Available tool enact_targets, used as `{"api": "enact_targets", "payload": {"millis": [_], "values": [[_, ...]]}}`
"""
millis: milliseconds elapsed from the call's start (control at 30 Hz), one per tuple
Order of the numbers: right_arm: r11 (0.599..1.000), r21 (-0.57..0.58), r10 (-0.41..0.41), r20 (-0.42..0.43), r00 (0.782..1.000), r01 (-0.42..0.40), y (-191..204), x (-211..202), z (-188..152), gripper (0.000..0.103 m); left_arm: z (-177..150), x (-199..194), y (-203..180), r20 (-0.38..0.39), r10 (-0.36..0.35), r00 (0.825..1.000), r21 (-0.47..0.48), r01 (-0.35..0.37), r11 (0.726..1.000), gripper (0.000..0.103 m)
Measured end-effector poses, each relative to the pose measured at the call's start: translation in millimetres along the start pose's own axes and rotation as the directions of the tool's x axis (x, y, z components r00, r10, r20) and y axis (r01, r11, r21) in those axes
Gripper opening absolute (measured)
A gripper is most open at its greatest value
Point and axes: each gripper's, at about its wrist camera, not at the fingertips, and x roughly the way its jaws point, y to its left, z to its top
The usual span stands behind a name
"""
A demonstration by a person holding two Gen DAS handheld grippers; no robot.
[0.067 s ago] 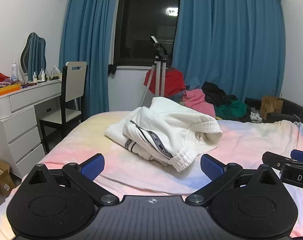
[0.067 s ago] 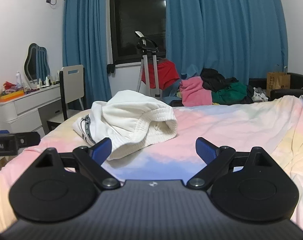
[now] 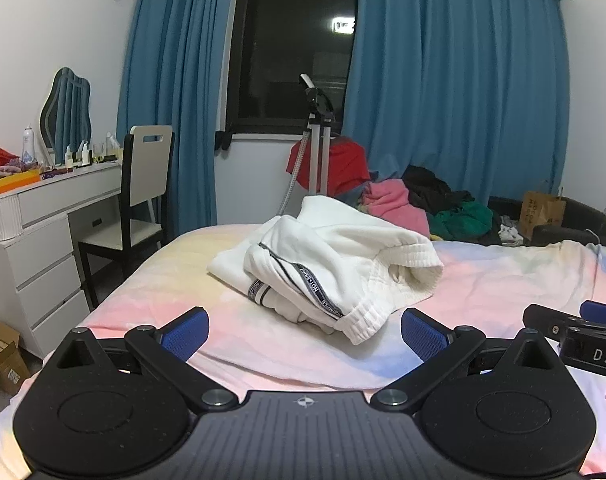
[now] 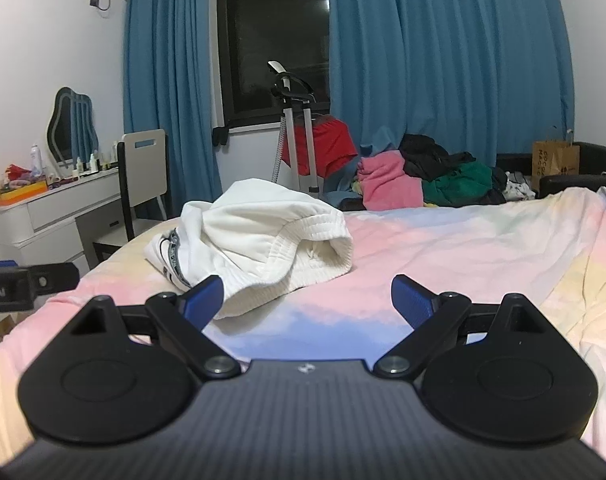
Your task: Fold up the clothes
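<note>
A white garment point(image 3: 327, 264) with a black-and-white logo stripe and ribbed hem lies bunched on the pastel bedsheet point(image 3: 503, 280). It also shows in the right wrist view point(image 4: 259, 244). My left gripper point(image 3: 303, 330) is open and empty, held just short of the garment's near hem. My right gripper point(image 4: 307, 298) is open and empty, with its left fingertip point(image 4: 205, 296) close to the hem. The right gripper also shows at the right edge of the left wrist view point(image 3: 583, 332).
A pile of pink, black and green clothes point(image 3: 431, 208) lies beyond the bed. A tripod stand point(image 3: 317, 140) with a red cloth stands by the window. A white dresser point(image 3: 43, 232) and chair point(image 3: 143, 200) stand left. A paper bag point(image 3: 541, 214) stands right.
</note>
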Motion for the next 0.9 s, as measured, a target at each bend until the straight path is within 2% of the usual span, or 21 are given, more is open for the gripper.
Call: {"api": "enact_targets", "payload": {"millis": [167,333,900], "values": [[1.0,-0.004,-0.007,0.008,1.0,0.007,0,-3,0,0.092,-2,3,-4,0.025,0.0,1.0,0.031,-0.001,1.0,0.103],[1.0,-0.007,-0.013,0.017,1.0,0.013,0,-5,1,0.092,-4,-14,-9,0.049,-0.012,0.999,0.036,0.01,0.999,0.103],[1.0,0.0,-0.011,0.014,1.0,0.011,0,-8,0,0.092,-4,-17,-6,0.046,-0.028,0.999,0.025,0.026,0.999,0.103]]}}
